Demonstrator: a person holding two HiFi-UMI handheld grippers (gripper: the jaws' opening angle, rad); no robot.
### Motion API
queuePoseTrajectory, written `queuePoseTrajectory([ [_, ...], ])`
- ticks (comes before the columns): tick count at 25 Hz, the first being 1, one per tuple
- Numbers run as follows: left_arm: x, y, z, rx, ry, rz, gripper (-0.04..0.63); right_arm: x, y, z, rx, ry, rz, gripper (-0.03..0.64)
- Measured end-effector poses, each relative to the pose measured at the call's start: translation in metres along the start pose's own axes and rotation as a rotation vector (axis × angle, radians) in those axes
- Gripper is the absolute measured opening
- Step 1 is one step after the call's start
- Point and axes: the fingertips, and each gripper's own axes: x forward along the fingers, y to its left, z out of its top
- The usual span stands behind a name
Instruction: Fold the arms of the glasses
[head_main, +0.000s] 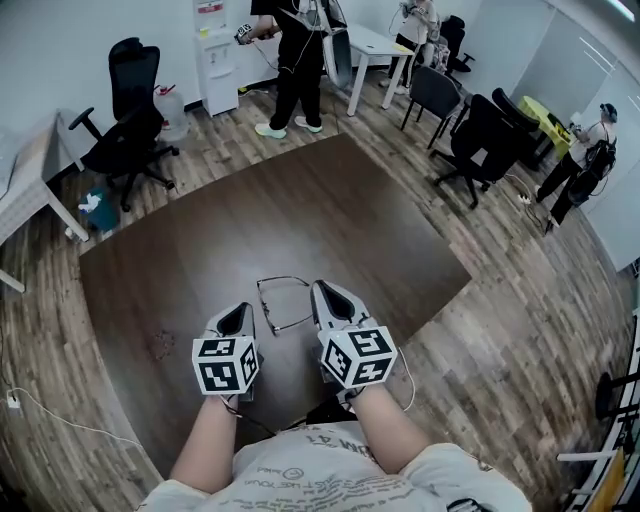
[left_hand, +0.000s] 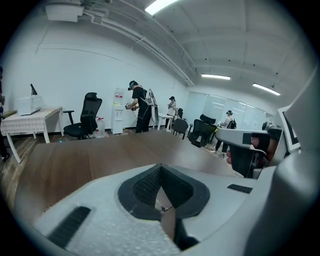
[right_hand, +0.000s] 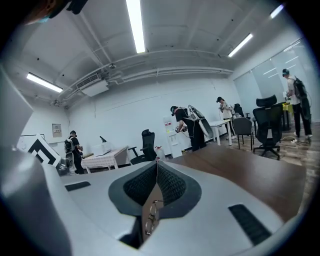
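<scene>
One pair of glasses (head_main: 283, 303), flat on brown table (head_main: 380, 240), just ahead of tongs, between their two tips. Two tongs: left tongs (head_main: 241, 308) just left of glasses, right tongs (head_main: 320, 288) just right, tip close by frame, cannot tell if touching. Both squeezed tight together, nothing held. Two bare forearms (head_main: 205, 450) behind tongs. Far past tongs: three people (head_main: 297, 60), one white water machine (head_main: 215, 55).
</scene>
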Motion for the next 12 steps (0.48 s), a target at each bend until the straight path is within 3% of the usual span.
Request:
queuePoseTrajectory([
  [12, 0.068, 0.016, -0.039, -0.189, 0.19, 0.153, 0.015, 0.063, -0.064, -0.04, -0.022, 0.199, 0.181, 0.015],
])
